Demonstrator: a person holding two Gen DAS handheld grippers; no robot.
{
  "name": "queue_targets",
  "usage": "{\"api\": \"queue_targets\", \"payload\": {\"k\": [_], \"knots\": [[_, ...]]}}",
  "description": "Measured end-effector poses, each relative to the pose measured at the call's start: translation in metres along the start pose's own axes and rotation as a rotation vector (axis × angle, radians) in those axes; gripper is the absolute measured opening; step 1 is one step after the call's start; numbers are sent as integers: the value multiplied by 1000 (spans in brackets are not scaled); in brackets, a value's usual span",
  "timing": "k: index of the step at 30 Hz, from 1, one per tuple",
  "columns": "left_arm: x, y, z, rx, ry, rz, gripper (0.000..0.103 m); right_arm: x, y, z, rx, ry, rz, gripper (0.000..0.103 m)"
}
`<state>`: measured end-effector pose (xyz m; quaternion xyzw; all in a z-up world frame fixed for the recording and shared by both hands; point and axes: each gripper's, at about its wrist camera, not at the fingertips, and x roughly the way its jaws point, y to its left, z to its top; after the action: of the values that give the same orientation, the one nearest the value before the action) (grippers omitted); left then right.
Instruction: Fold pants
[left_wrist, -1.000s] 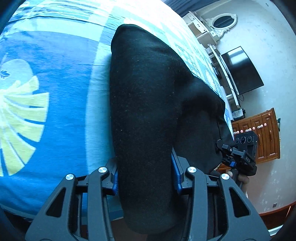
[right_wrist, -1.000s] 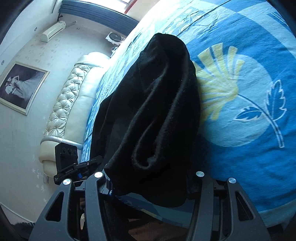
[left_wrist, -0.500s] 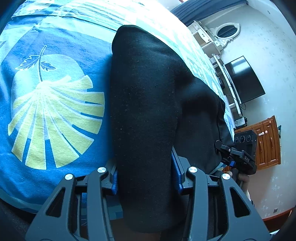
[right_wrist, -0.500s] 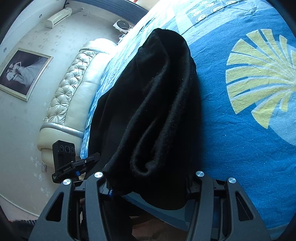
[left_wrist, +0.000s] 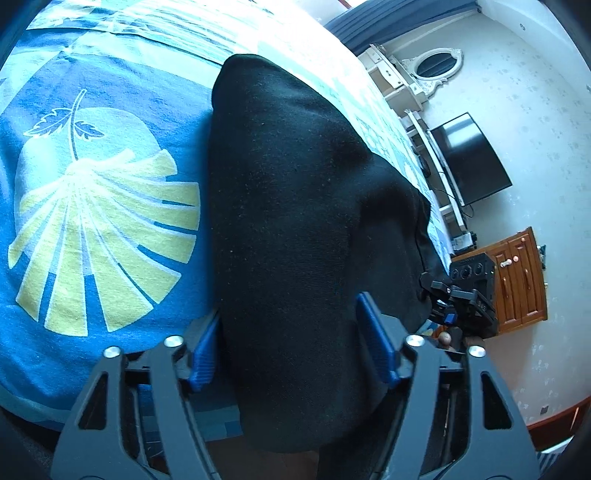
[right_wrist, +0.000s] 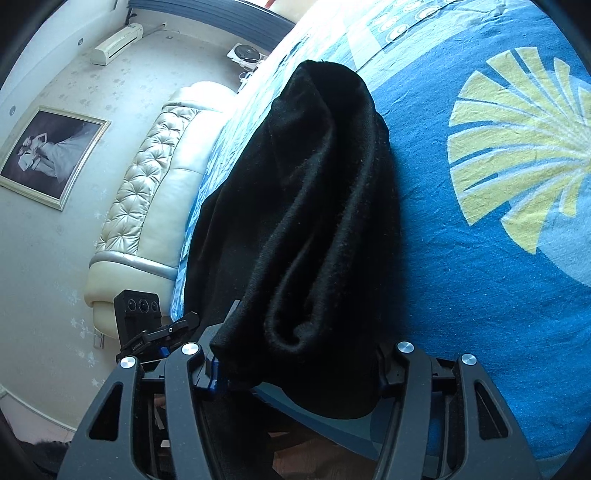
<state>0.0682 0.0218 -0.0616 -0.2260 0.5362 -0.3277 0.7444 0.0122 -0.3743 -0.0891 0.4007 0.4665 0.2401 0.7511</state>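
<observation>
Blue leaf-print bedspread (left_wrist: 103, 236) is carrying the black pants (left_wrist: 295, 229), bundled lengthwise beside its yellow leaf; we are spreading left gripper (left_wrist: 291, 350) and right gripper (right_wrist: 295, 365), letting cloth settle evenly.

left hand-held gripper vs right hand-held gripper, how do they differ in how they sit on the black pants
The left hand-held gripper straddles a smooth, rounded fold of the black pants, and its blue pads show clearly. The right hand-held gripper straddles a bunched, creased end, and the cloth mostly covers its pads. Both have jaws opening with the pants between them, over the blue bedspread.
</observation>
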Motion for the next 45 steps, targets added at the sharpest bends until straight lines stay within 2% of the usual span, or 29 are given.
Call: {"api": "queue_targets", "payload": {"k": [1, 5, 10, 15, 18, 19, 22, 23, 24, 26, 28, 36, 41, 45], "knots": [[-3, 2, -1, -8, -7, -18, 85, -1, 0, 1, -7, 7, 2, 62], [-14, 15, 4, -40, -47, -34, 85, -10, -2, 3, -30, 25, -2, 65], [-6, 27, 21, -79, -38, -56, 85, -27, -13, 9, 8, -37, -10, 70], [9, 16, 37, -14, -32, -3, 86, -28, -25, 20, 53, -82, 2, 72], [17, 14, 45, -25, -29, 9, 86, -20, -27, 27, 69, -104, 31, 73], [19, 14, 48, -32, -24, 19, 84, -16, -25, 29, 62, -101, 36, 73], [25, 12, 51, -26, 0, 74, 66, 1, -13, 33, 3, -55, -10, 71], [25, 10, 52, -15, 5, 91, 60, 8, -8, 34, -15, -34, -43, 60], [25, 7, 52, -6, 6, 106, 57, 12, -7, 35, -18, -31, -60, 53], [23, 6, 52, 1, 4, 122, 47, 13, -3, 35, -16, -50, -54, 48], [18, 6, 54, -10, 2, 116, 42, 13, 3, 34, -26, -67, -61, 46], [-9, 20, 53, -36, -41, 139, 39, 31, 26, 38, -54, -65, -6, 43], [-29, 48, 51, -91, -79, 119, 39, 59, 33, 35, -69, -22, 3, 43], [-27, 56, 47, -113, -80, 93, 39, 65, 25, 32, -37, -23, 31, 42]]}}
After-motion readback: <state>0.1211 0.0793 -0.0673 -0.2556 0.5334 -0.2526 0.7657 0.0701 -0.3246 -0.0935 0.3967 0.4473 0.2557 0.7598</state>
